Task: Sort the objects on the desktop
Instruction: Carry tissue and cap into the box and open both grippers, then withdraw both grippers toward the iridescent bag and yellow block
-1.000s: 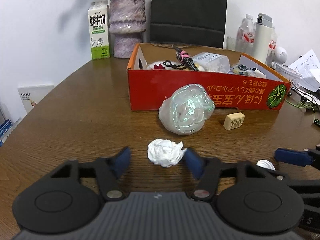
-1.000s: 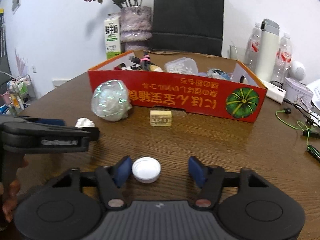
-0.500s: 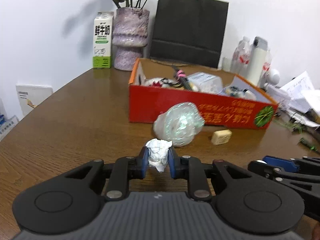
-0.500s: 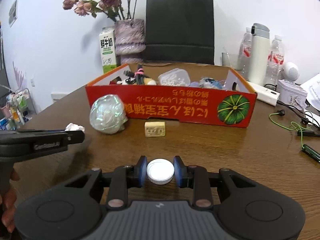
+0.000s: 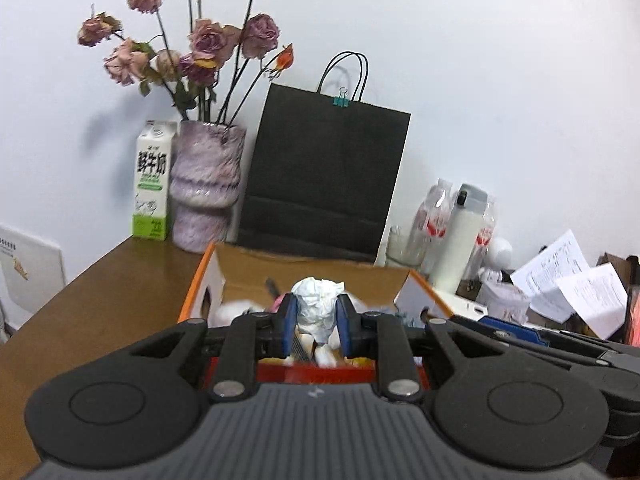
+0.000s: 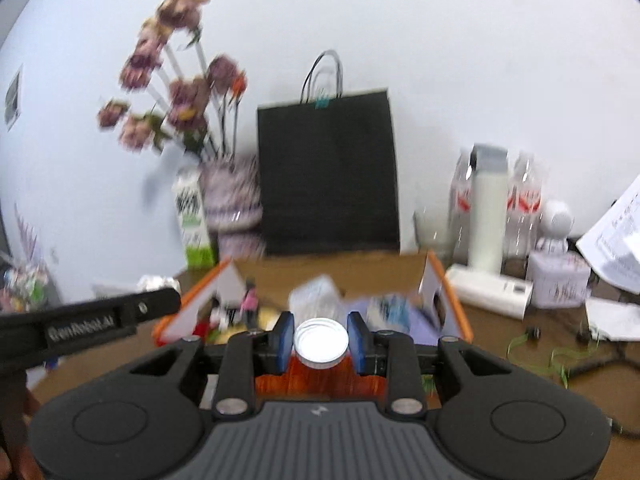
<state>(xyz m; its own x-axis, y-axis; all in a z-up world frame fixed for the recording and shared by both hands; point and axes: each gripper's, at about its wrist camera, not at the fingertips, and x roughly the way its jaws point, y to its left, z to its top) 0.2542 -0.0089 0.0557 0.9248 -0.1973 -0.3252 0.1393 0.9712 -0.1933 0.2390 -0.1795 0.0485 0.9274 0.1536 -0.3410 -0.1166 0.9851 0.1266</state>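
Note:
My left gripper [image 5: 317,326] is shut on a crumpled white paper ball [image 5: 318,308] and holds it in the air at the near wall of the red cardboard box [image 5: 208,280]. My right gripper [image 6: 321,342] is shut on a white bottle cap [image 6: 321,345], also lifted, at the near wall of the same box [image 6: 442,292]. The box holds several small items, blurred here. The left gripper's arm shows in the right wrist view [image 6: 88,320], and the right gripper's arm in the left wrist view [image 5: 540,340].
Behind the box stand a milk carton [image 5: 152,180], a purple vase with dried roses [image 5: 206,184] and a black paper bag [image 5: 324,180]. Bottles and a white flask [image 5: 460,236], papers [image 5: 568,280] and green cables [image 6: 552,356] crowd the right side.
Both grippers closed on their objects, the paper ball and the cap, then lifted them off the table and moved forward up to the box.

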